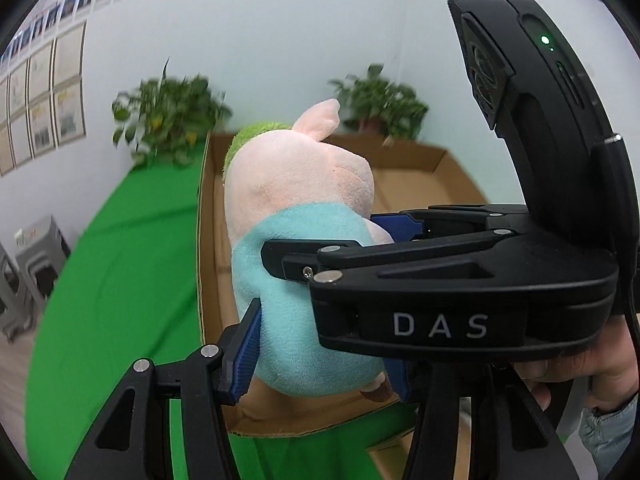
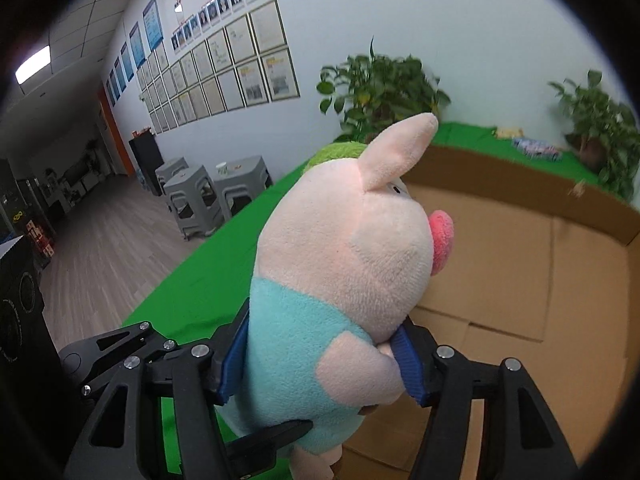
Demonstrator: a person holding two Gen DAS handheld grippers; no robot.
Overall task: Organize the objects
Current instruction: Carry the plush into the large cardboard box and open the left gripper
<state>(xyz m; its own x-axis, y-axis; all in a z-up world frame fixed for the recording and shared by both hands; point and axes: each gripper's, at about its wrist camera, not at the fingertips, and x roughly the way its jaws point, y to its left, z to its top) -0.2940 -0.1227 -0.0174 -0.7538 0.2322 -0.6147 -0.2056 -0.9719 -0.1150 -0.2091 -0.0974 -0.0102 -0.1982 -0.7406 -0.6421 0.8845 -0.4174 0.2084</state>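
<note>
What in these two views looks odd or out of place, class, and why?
The plush pig is clamped by both grippers at once: the left gripper and the right gripper each squeeze its blue body above the open cardboard box. One soft toy hardly seems to need two grips. Nothing looks spilled or damaged.

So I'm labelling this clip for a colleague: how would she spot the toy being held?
Find the open cardboard box on the green tablecloth. Above its near left edge, both tongs grip a plush pig. It's pale pink with a turquoise shirt, bright pink snout and green tuft; nothing else is soft or pink.
</note>
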